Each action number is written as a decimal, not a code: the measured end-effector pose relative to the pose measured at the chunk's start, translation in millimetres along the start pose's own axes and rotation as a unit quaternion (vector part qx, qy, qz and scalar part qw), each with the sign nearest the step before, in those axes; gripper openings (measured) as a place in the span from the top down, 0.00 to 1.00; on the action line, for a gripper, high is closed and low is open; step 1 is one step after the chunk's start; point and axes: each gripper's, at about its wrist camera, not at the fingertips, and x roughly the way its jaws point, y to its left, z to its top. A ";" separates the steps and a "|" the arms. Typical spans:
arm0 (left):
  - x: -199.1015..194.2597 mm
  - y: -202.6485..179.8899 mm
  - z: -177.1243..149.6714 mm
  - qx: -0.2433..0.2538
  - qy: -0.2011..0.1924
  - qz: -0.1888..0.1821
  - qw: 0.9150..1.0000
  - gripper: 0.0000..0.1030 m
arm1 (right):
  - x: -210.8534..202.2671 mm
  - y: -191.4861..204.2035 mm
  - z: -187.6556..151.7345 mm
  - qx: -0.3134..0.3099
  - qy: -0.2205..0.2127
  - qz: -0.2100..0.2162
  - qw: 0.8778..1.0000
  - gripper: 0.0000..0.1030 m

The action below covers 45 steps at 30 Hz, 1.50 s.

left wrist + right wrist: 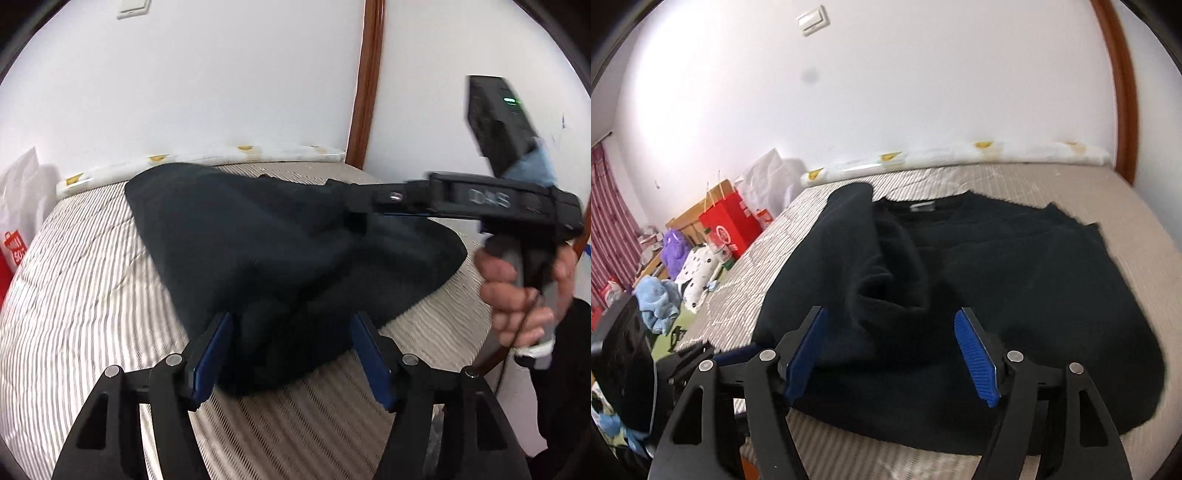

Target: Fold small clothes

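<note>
A black sweater (1015, 280) lies on the striped bed cover (1071, 184), collar toward the wall, with its left sleeve (871, 251) folded over the body. It also shows in the left wrist view (258, 251) as a bunched dark mass. My left gripper (291, 350) is open, its blue pads on either side of the sweater's near edge. My right gripper (890, 354) is open above the sweater's near hem. In the left wrist view the right gripper (354, 218) reaches in from the right over the sweater, held by a hand (524, 291). Motion blur softens both views.
A white patterned bolster (960, 157) runs along the wall at the back of the bed. Left of the bed stand a red bag (729, 225), white bags, toys and a blue cloth (657, 299). A brown door frame (365, 81) stands at the right.
</note>
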 end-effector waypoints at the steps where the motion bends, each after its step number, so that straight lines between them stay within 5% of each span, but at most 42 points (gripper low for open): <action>1: -1.2 3.1 -3.5 -0.005 0.001 0.002 1.000 0.38 | 8.6 1.2 0.2 0.003 0.007 -0.003 1.000 0.31; 9: -26.7 23.7 -14.7 -0.041 -0.021 -0.003 0.999 0.38 | 56.8 -5.2 8.0 0.058 0.037 0.020 0.997 0.31; 16: -15.3 47.1 -26.3 -0.082 0.014 0.029 0.996 0.38 | 82.4 -0.3 19.2 0.076 0.044 0.050 0.995 0.33; 19: 0.7 50.0 -26.4 -0.100 0.043 0.029 0.994 0.38 | 87.7 5.6 22.3 0.067 0.043 0.060 0.995 0.59; 20: 6.0 49.1 -25.4 -0.101 0.051 0.029 0.993 0.38 | 86.1 8.5 24.3 0.055 0.038 0.061 0.996 0.78; 25: 21.0 37.4 -12.7 -0.091 0.063 0.033 0.993 0.37 | 40.3 15.4 33.4 -0.007 -0.042 0.039 0.998 0.85; 33: 44.9 14.6 9.1 -0.062 0.087 0.048 0.993 0.37 | -32.5 -38.5 39.3 0.003 -0.115 -0.017 0.993 0.86; 45: 58.7 -25.9 20.1 -0.008 0.089 0.021 0.996 0.31 | -93.4 -147.3 -10.5 0.083 -0.134 -0.111 0.981 0.86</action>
